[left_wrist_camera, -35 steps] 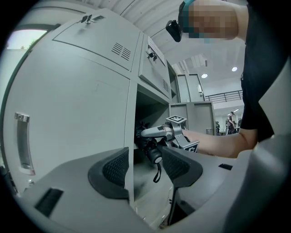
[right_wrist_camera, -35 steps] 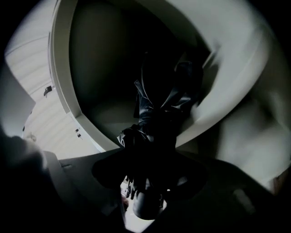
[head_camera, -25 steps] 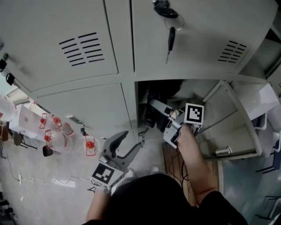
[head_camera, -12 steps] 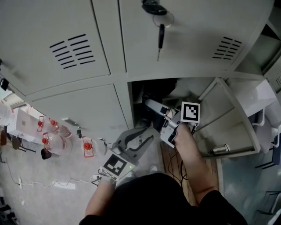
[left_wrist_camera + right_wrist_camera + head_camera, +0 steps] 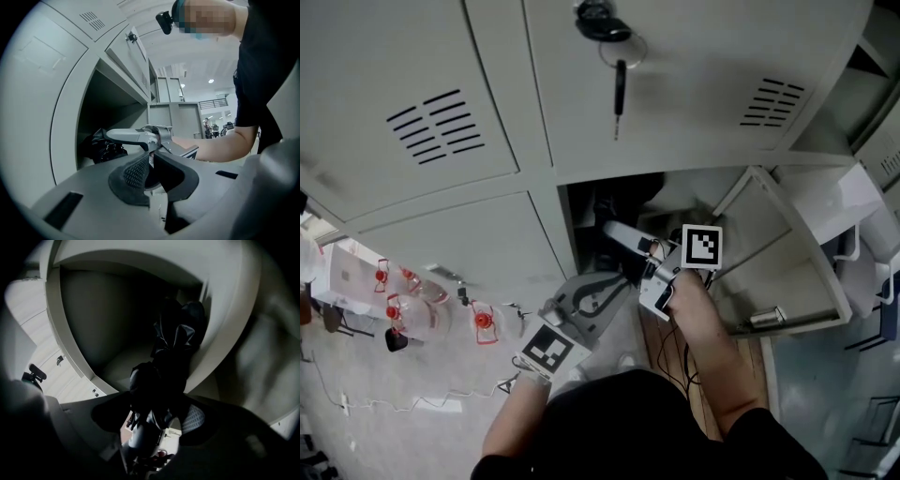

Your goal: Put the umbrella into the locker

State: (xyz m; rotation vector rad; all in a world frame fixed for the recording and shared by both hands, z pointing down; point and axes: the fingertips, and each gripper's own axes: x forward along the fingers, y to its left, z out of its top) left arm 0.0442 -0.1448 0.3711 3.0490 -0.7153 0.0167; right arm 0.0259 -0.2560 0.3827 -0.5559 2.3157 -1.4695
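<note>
Right gripper view: the umbrella [image 5: 173, 341] is black and folded, and it runs up from between the jaws into the open lower compartment of the locker [image 5: 84, 310]. Its fabric end lies inside the compartment, near the right-hand wall. Its lower part is dark against the jaws, and the handle cannot be made out. The right gripper [image 5: 152, 417] has its jaws closed onto the umbrella, one pad on either side of it.

Head view: the right gripper points into the mouth of the compartment. A dark mass, the umbrella, fills the shadow just beyond it. The person's right forearm [image 5: 708, 328] extends from the lower edge of the frame up to the gripper.

Left gripper view: the left gripper [image 5: 153, 157] has its jaws brought together at the tips, with nothing held between them. It sits just outside the locker, below and to the left of the right gripper. It looks across at the right gripper and at the umbrella resting in the compartment.

Surroundings: the compartment's door [image 5: 787, 262] stands swung open to the right. The neighbouring doors are closed. A key [image 5: 617, 89] hangs from the lock of the upper door directly above the open compartment. On the floor to the left, well apart from both grippers, stand several clear bottles [image 5: 408, 314] with red caps.
</note>
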